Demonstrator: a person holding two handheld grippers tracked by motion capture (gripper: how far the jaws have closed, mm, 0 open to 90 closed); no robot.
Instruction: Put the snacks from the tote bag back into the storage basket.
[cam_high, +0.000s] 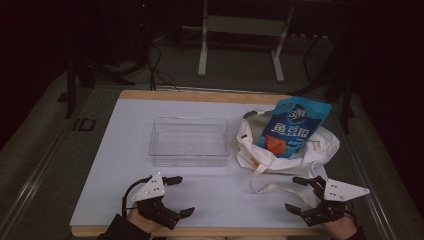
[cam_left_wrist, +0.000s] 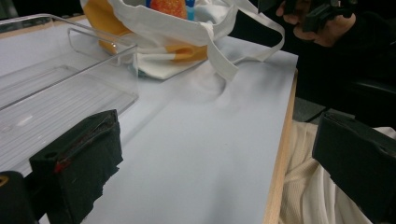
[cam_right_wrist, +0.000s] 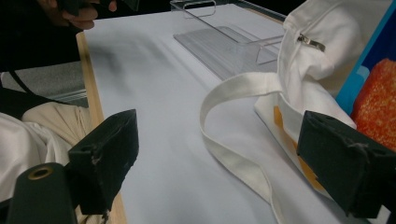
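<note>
Table layout: tray left of bag, 2 grippers at the near edge.

The tray (cam_high: 189, 141) sits mid-table (cam_high: 125, 175); the bag (cam_high: 285, 150) lies just right, a packet (cam_high: 295, 127) in it. Left gripper (cam_high: 179, 196) lies before the tray, right gripper (cam_high: 296, 194) before the bag.

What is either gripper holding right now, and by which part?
Nothing is held. The left gripper and the right gripper both stand open over the bare white table, with nothing between their fingers. The tote bag lies untouched.
</note>
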